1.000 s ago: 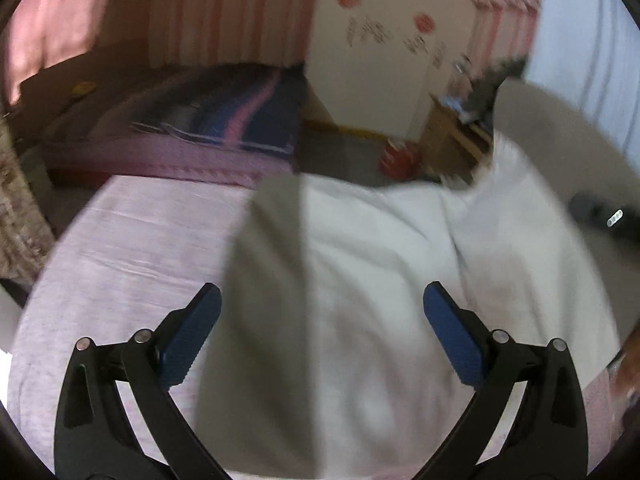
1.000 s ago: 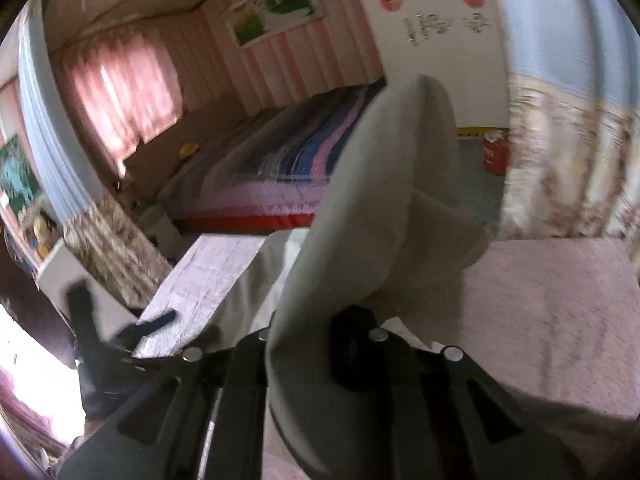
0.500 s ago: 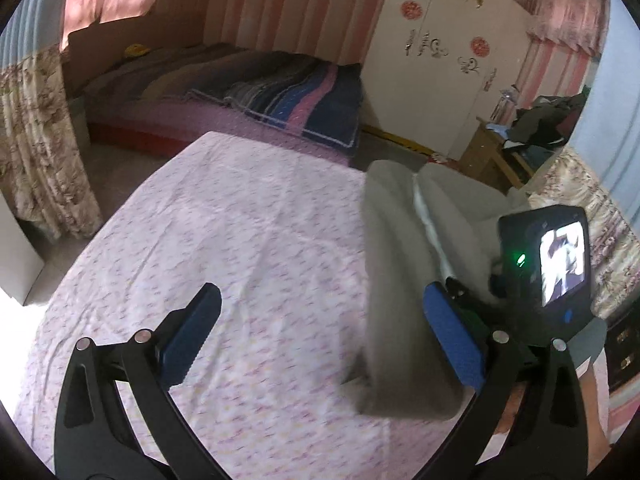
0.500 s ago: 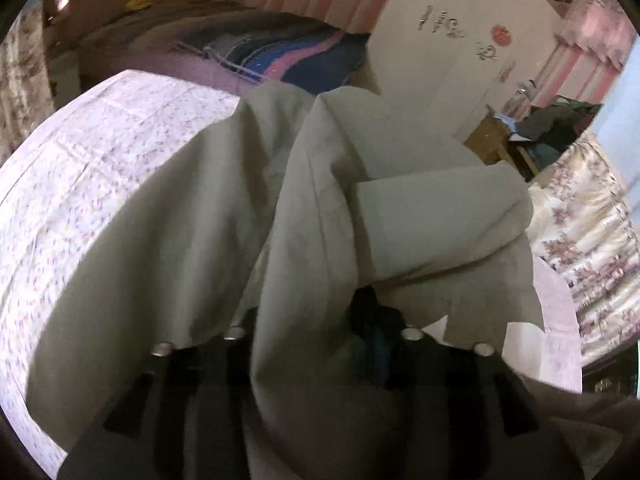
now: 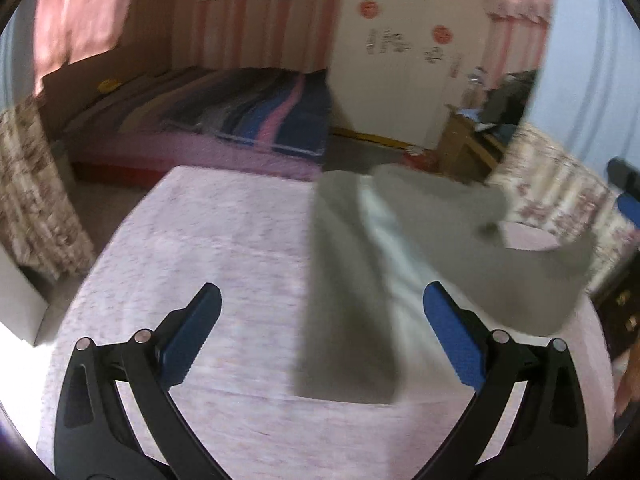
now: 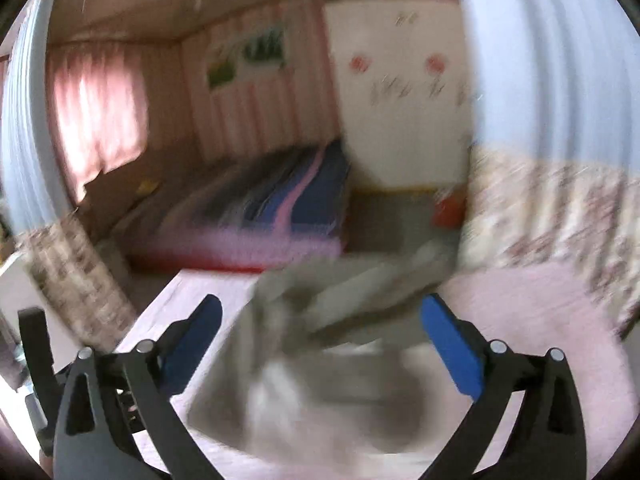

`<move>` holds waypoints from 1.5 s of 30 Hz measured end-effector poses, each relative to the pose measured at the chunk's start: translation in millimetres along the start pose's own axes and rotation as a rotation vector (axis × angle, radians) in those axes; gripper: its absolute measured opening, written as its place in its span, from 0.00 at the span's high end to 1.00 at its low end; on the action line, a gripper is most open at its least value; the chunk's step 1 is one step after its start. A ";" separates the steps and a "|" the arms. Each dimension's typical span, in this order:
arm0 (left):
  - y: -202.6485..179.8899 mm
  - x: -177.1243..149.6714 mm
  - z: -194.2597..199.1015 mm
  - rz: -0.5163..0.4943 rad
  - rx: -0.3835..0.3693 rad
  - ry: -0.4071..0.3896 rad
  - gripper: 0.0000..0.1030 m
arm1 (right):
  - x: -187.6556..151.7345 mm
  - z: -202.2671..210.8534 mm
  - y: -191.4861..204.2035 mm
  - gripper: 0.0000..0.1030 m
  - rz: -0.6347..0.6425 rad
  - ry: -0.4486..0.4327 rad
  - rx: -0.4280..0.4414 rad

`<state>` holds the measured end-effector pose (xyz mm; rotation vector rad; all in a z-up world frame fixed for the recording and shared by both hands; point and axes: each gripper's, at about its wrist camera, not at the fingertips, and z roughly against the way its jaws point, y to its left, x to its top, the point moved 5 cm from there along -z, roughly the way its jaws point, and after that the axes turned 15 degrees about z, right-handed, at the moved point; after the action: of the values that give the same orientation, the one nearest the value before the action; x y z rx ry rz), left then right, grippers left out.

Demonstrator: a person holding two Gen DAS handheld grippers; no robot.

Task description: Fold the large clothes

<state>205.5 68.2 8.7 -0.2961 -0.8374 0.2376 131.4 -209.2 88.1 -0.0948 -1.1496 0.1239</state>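
A grey-green garment lies folded in a long strip on the pink bedsheet, right of centre in the left wrist view. My left gripper is open and empty, with the garment's near end between its fingers. In the blurred right wrist view the same garment lies bunched on the sheet. My right gripper is open and hovers over it, holding nothing. The tip of the right gripper shows at the left wrist view's right edge.
A second bed with a striped blanket stands beyond a floor gap. A floral bed skirt hangs at the left. A wooden nightstand and a white wardrobe stand at the back right.
My right gripper has opened and let go of the garment, which now lies on the sheet. The left gripper stays open and has shifted a little toward the garment.
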 end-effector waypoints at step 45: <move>41.7 -57.5 -59.7 -0.255 -0.044 -0.039 0.71 | -162.9 -119.2 74.6 0.02 0.185 0.318 0.177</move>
<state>209.8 79.0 -83.4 -0.2233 -0.9109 -0.0126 171.0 -160.6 -117.8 -0.0608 -0.8075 0.3620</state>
